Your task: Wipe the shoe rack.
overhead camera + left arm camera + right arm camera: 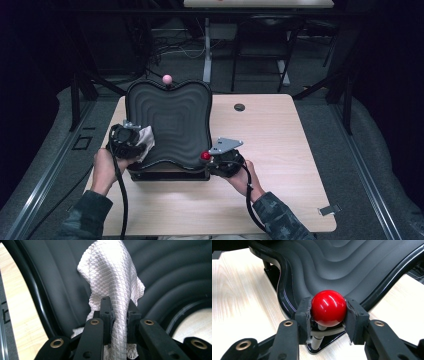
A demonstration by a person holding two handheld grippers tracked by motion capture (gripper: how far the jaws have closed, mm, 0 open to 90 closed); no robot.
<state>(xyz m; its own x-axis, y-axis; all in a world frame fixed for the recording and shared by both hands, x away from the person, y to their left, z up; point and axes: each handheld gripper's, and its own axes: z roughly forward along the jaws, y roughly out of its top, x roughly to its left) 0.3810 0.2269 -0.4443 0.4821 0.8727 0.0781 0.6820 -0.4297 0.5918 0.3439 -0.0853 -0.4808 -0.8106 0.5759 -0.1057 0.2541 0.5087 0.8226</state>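
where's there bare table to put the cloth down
Widest free patch: the table right of the black ridged tray, out to the right edge, apart from a small dark cap. A bare strip runs along the near edge. Crowded: the tray's near corners, with the left gripper clamping the white cloth and the right gripper on the red ball.

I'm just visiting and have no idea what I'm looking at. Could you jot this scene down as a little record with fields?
Surface: light wooden table
Main object: black ridged wavy board on a base
Left gripper: shut on white waffle-weave cloth, pressed against the board
Right gripper: shut on glossy red ball knob at the board's near corner
Far edge: pink ball knob
Apparent work: wiping the board
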